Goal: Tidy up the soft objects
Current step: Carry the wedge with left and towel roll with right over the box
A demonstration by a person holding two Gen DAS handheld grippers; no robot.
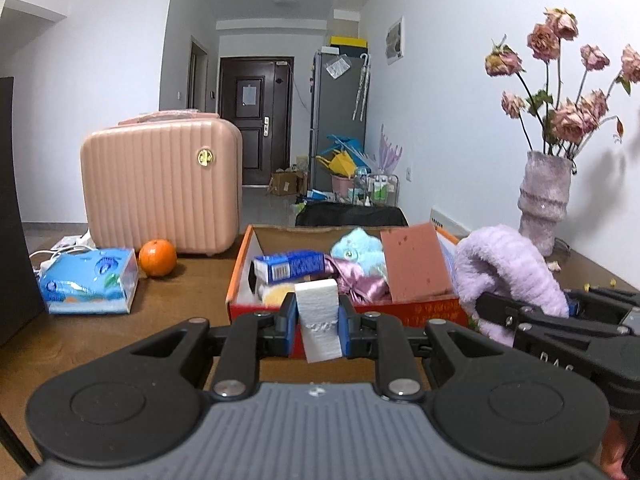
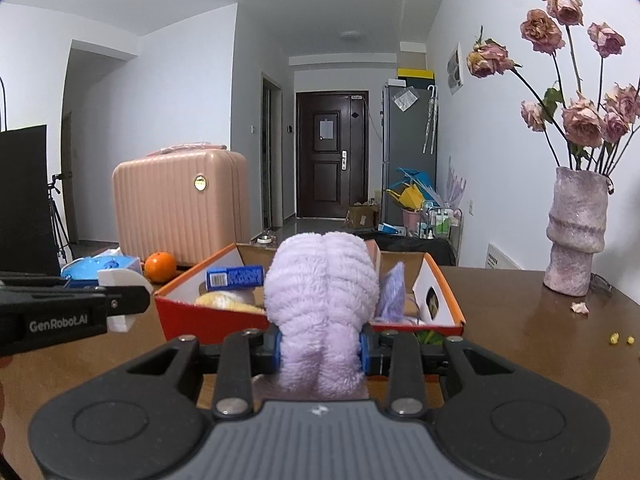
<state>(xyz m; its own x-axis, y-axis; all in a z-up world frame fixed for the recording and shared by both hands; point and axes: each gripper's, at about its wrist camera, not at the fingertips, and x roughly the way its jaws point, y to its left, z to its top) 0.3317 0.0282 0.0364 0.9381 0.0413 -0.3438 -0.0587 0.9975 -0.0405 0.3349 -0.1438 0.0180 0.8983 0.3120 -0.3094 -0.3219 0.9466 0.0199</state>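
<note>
My left gripper (image 1: 318, 320) is shut on a white foam sponge block (image 1: 319, 322) and holds it just in front of the near wall of an orange cardboard box (image 1: 420, 312). My right gripper (image 2: 320, 350) is shut on a fluffy lilac towel (image 2: 322, 292), held at the box's near edge (image 2: 216, 326). The towel also shows at the right of the left wrist view (image 1: 508, 272). The box holds a blue carton (image 1: 290, 266), a light blue plush toy (image 1: 360, 250), shiny purple fabric (image 1: 356, 282), a yellow sponge (image 1: 278, 294) and a brown board (image 1: 416, 262).
On the brown table stand a pink suitcase (image 1: 164, 184), an orange (image 1: 158, 258), a blue tissue pack (image 1: 90, 282) and a vase of dried roses (image 1: 544, 196). A dark panel (image 1: 16, 200) stands at the left edge. Petal crumbs (image 2: 620, 338) lie at the right.
</note>
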